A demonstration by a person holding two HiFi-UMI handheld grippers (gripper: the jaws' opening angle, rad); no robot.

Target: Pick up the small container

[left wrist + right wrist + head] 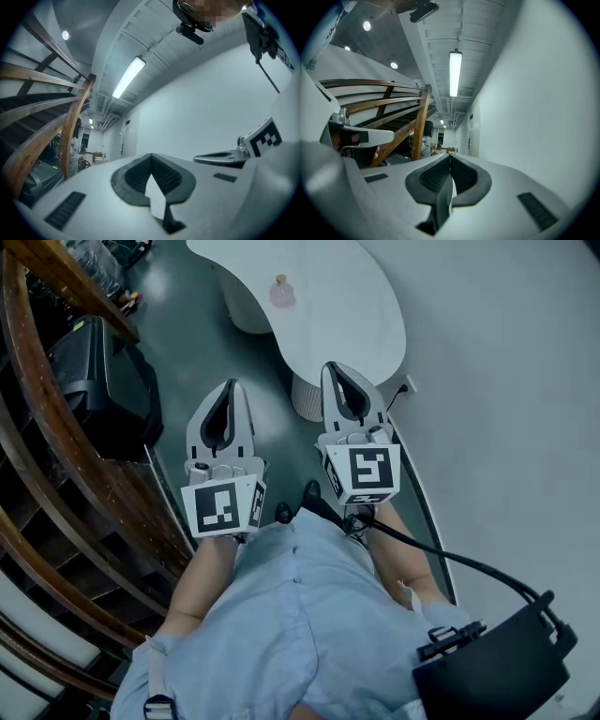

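The small container point(282, 292) is a pale pink bottle-like thing standing on a white curved table point(352, 315) at the top of the head view. Both grippers are held out level in front of the person, well short of it. The left gripper point(228, 386) has its jaws together with nothing between them, and its own view shows the tips meeting point(151, 158). The right gripper point(334, 368) reaches the table's near edge, also shut and empty, with its tips touching point(450, 158). The container shows in neither gripper view.
A curved wooden stair railing point(66, 465) runs down the left, with a black case point(98, 371) beside it on the dark green floor point(192, 334). The table's ribbed pedestal point(305, 397) stands between the grippers. A white wall point(506, 381) is at right and a black bag point(497, 671) hangs at lower right.
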